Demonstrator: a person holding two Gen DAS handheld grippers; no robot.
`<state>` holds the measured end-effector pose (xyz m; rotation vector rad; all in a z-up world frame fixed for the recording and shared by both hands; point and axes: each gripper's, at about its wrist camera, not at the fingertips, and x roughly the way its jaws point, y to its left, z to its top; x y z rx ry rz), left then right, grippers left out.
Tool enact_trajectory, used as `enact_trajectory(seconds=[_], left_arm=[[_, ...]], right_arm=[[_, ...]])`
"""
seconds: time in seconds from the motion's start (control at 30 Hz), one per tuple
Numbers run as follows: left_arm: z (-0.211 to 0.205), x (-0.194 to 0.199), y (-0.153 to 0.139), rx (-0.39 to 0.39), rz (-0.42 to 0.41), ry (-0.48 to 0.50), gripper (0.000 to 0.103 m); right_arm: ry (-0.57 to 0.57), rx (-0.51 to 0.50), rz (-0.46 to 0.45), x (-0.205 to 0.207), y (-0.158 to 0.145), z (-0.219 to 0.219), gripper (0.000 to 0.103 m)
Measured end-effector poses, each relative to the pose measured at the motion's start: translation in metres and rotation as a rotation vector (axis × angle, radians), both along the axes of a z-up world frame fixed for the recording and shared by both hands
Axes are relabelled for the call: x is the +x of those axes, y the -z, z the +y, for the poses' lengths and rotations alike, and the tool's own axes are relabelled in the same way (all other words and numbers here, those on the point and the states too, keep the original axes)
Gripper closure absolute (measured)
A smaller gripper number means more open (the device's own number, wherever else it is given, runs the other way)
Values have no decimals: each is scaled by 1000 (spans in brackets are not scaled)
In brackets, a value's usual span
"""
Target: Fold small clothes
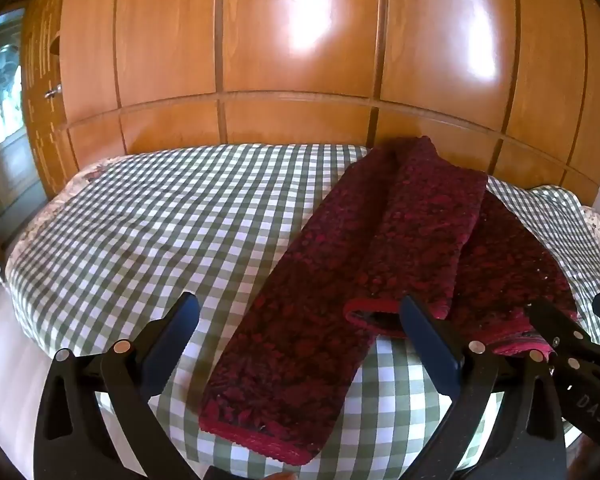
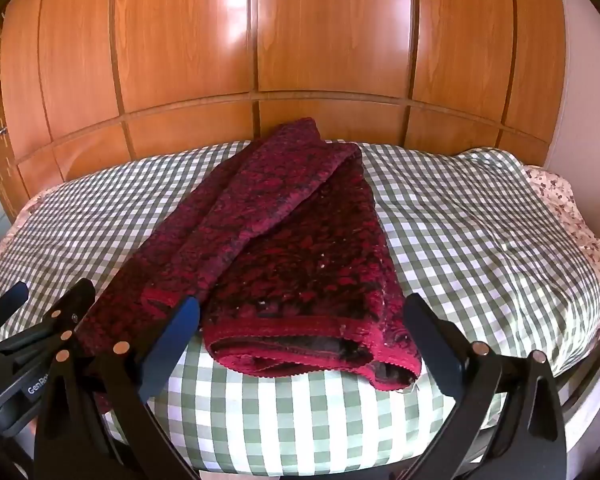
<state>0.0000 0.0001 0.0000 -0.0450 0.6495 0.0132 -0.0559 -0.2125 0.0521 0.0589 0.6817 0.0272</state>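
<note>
Jaws spread wide on both tools, gripping nothing. Left gripper (image 1: 300, 344) low over the near hem of the garment (image 1: 364, 264); right gripper (image 2: 302, 344) framing its thick red hem (image 2: 312, 338).

Garment on the checked bed (image 1: 148, 224), toward the wardrobe (image 1: 300, 40) at its far end, already doubled lengthwise with a sleeve (image 1: 424, 232) laid over it. Knit looks soft, limp, moderately heavy, not slippery; likely sags when lifted. Best pinched at the ribbed hem corners, through all layers.

Left view alone shows the sleeve cuff (image 1: 374, 316) opening and the long left edge; right view alone shows the stacked hem layers and the bed's bare right side.
</note>
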Motion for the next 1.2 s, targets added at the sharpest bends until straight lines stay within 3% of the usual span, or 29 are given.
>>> enact_trajectory(seconds=[0.9, 1.2], left_arm=[[7, -3, 11, 8, 24, -6, 4], [11, -3, 8, 66, -2, -40, 4]], right_arm=[[-22, -12, 26, 0, 8, 5, 2], [-25, 37, 25, 2, 8, -7, 2]])
